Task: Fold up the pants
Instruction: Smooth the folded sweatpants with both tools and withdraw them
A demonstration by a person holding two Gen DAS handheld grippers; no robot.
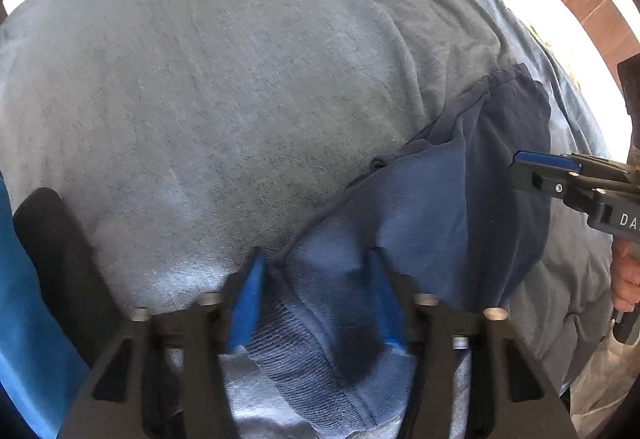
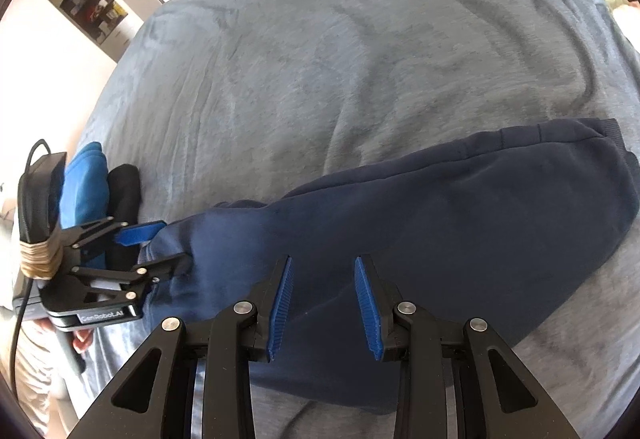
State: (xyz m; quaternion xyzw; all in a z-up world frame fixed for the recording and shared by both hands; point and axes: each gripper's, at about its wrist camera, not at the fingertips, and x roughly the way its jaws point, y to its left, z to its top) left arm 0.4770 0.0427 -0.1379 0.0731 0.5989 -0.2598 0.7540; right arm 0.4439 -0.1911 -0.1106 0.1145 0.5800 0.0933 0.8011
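Left gripper (image 1: 316, 299) pinched the ribbed cuff of the navy fleece pants (image 2: 460, 207); right gripper (image 2: 324, 303) hovered above, fingers narrowly parted, empty.

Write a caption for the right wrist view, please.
Right gripper hovers open above navy pants on a grey bedspread; left gripper holds their cuff end.

Navy pants (image 2: 460, 207), grey-blue bedspread (image 2: 320, 59), bright blue jaw pads (image 2: 366, 303).

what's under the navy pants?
The navy pants lie on a grey-blue bed cover, which shows on all sides of them. Whatever sits beneath the pants themselves is covered. One ribbed cuff is between the left gripper's pads.
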